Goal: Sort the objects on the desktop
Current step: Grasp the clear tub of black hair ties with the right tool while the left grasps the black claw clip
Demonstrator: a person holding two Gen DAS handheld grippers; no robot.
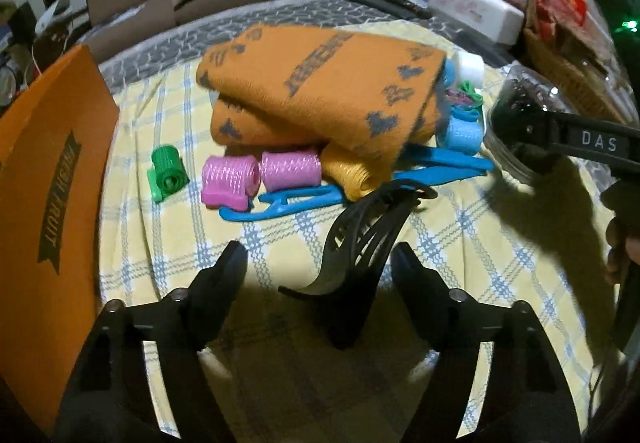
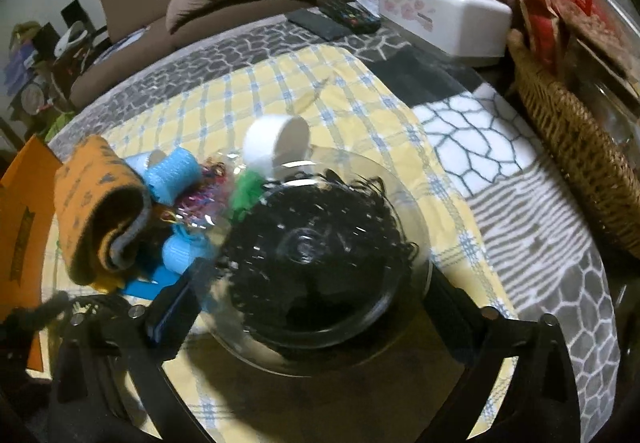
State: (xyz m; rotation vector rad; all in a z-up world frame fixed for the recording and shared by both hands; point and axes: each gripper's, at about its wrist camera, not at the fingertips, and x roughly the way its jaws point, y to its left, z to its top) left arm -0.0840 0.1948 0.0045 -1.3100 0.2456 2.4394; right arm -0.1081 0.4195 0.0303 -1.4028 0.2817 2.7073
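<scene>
Left tool (image 1: 318,263): I see it spread, the black hair claw (image 1: 360,243) standing between its fingers; whether a pad touches it I cannot tell.
Right tool (image 2: 308,307): I read it spread wide around the clear glass bowl (image 2: 316,259); its right finger is hidden behind the rim, so contact is unclear.
Bowl contents: dark, blurred, unidentifiable.
Rollers: pink roller (image 1: 230,177) on the desk (image 1: 460,227); others half hidden under the orange scarf (image 1: 320,83).
Orange box (image 1: 48,171): cut off at the left edge.
</scene>
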